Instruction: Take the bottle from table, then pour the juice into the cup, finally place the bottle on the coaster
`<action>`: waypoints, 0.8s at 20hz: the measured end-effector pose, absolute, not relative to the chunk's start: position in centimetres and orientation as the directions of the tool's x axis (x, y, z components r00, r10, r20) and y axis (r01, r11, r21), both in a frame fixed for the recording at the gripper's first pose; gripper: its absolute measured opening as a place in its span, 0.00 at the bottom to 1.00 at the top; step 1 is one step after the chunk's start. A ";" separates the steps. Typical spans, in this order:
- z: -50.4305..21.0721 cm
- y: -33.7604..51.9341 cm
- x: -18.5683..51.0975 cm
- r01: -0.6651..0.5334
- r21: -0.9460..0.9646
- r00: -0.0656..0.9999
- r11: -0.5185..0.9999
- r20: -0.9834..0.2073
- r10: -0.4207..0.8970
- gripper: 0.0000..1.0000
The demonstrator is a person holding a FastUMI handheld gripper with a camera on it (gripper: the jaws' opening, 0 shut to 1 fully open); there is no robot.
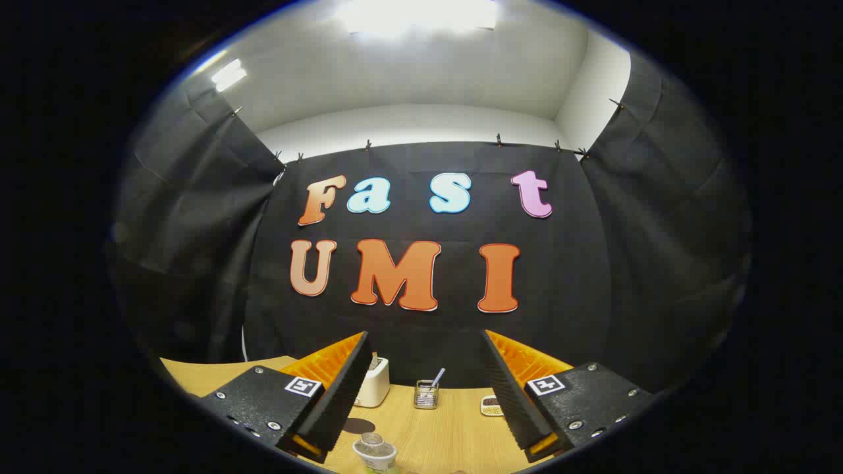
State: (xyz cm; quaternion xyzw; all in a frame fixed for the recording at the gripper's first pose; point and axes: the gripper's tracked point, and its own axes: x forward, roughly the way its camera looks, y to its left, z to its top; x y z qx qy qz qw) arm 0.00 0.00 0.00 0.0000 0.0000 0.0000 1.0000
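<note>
Step in hand reads as the first one, the approach: the bottle is not yet taken. The gripper (425,395) is released, its 2 fingers spread wide with nothing between them, held above the light wooden table (454,434) and aimed mostly at the booth wall.

Small clear plastic bottle with a white band (375,452) stands on the table low between the fingers, nearer the left finger, not touching either. It looks upright, long axis vertical, top pointing up toward the camera; only the top and shoulder are seen, the rest is cut off. Cannot tell whether a cap is on it.

Dark round flat coaster (359,425) lies on the table just beyond the bottle, close by the left finger's tip. Small clear glass cup with a straw-like stick in it (427,394) stands farther back, about midway between the fingers, well apart from the bottle. White boxy container (374,388) sits back left near the wall. Small flat dish with dark bits (490,405) sits back right, partly hidden by the right finger.

Next move, as a judgement: tip the gripper down and lower it so the 2 fingers straddle the bottle's body from the sides, then close across its width, keeping it vertical.
</note>
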 end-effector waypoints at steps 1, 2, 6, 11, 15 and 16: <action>0.0 0.0 0.0 -0.002 0.003 1.000 1.000 -0.001 0.002 0.98; 0.0 0.0 0.0 -0.001 0.006 1.000 1.000 0.000 0.001 0.98; 0.1 -0.1 -0.1 -0.002 0.013 1.000 1.000 0.001 0.002 0.98; 0.3 -0.3 -0.2 -0.004 0.012 1.000 1.000 0.001 0.004 0.98; 0.3 -0.2 -0.1 -0.009 0.036 1.000 0.999 -0.004 0.009 0.98; 0.4 -0.2 0.0 -0.011 0.041 1.000 0.999 -0.004 0.011 0.98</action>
